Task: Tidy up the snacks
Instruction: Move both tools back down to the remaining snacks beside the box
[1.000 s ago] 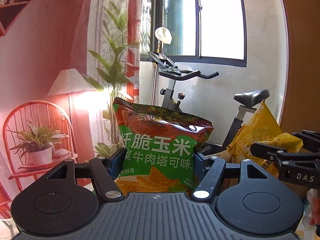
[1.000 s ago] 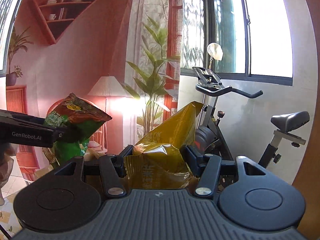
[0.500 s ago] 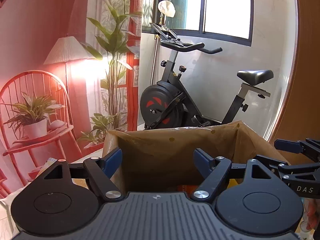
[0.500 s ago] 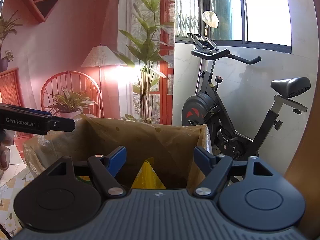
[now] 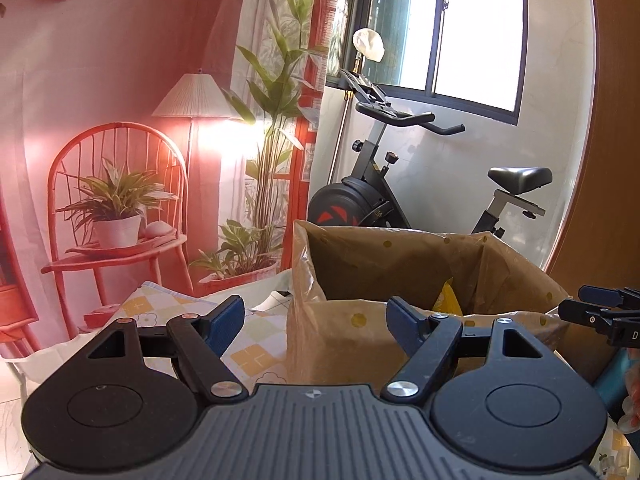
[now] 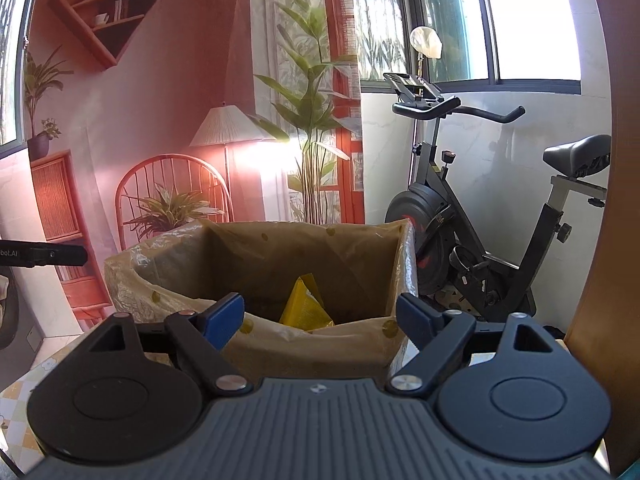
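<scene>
A brown box lined with a plastic bag [image 5: 360,344] [image 6: 256,264] stands in front of both grippers. A yellow snack bag [image 6: 306,308] lies inside it; its corner shows in the left wrist view [image 5: 448,300]. The green snack bag is out of sight. My left gripper [image 5: 316,320] is open and empty, low before the box's near left corner. My right gripper [image 6: 320,316] is open and empty, just over the box's near rim. The right gripper's fingers [image 5: 600,312] show at the left view's right edge, and the left gripper's finger [image 6: 44,254] at the right view's left edge.
The box stands on a tablecloth with yellow checks and flowers [image 5: 256,344]. Behind it are an exercise bike [image 6: 460,216], a printed backdrop with a red chair [image 5: 116,208] and tall plant [image 5: 272,140], and a wooden panel [image 6: 604,280] at the right.
One second ago each gripper was shut on a snack bag, left on green, right on yellow. Both have opened and the bags have dropped into the box. Both grippers have drawn back.
</scene>
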A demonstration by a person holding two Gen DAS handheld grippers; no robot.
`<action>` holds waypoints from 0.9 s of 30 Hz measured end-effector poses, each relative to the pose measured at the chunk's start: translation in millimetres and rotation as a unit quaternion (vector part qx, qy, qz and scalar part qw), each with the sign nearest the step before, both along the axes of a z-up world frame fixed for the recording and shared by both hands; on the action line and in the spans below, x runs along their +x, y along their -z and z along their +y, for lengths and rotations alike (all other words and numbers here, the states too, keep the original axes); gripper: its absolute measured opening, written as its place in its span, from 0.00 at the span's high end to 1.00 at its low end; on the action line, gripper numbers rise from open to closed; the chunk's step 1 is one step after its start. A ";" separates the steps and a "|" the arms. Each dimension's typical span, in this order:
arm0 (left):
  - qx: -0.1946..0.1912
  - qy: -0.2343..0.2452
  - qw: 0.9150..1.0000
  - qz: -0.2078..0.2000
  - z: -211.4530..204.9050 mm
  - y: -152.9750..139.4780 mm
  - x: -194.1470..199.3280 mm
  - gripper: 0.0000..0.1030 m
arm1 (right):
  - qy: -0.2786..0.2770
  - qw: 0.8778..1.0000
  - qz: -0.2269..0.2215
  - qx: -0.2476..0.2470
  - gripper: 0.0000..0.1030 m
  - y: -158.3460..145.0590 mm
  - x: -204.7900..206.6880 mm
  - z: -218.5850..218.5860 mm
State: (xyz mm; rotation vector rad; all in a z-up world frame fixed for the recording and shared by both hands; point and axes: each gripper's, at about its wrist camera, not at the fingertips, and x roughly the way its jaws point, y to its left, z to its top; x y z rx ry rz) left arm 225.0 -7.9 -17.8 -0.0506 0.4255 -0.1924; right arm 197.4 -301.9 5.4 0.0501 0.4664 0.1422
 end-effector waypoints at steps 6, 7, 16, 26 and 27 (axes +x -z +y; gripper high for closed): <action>-0.008 -0.038 0.999 -0.002 15.6 11.2 -25.9 0.23 | 0.003 1.000 -0.003 0.005 0.17 9.5 -21.3 -2.3; -0.009 -0.043 0.999 0.000 16.8 13.2 -28.8 0.23 | 0.004 1.000 -0.003 0.006 0.17 10.8 -23.7 -2.5; -0.013 -0.063 0.998 0.025 23.6 39.3 -44.8 0.23 | 0.002 1.000 0.000 -0.003 0.17 28.3 -47.3 4.1; -0.006 -0.059 0.996 0.062 25.0 77.3 -59.4 0.26 | 0.016 0.999 0.032 -0.009 0.18 61.7 -71.1 5.2; -0.007 -0.059 0.996 0.064 25.5 79.8 -60.3 0.26 | 0.018 0.999 0.034 -0.012 0.18 64.9 -73.1 5.4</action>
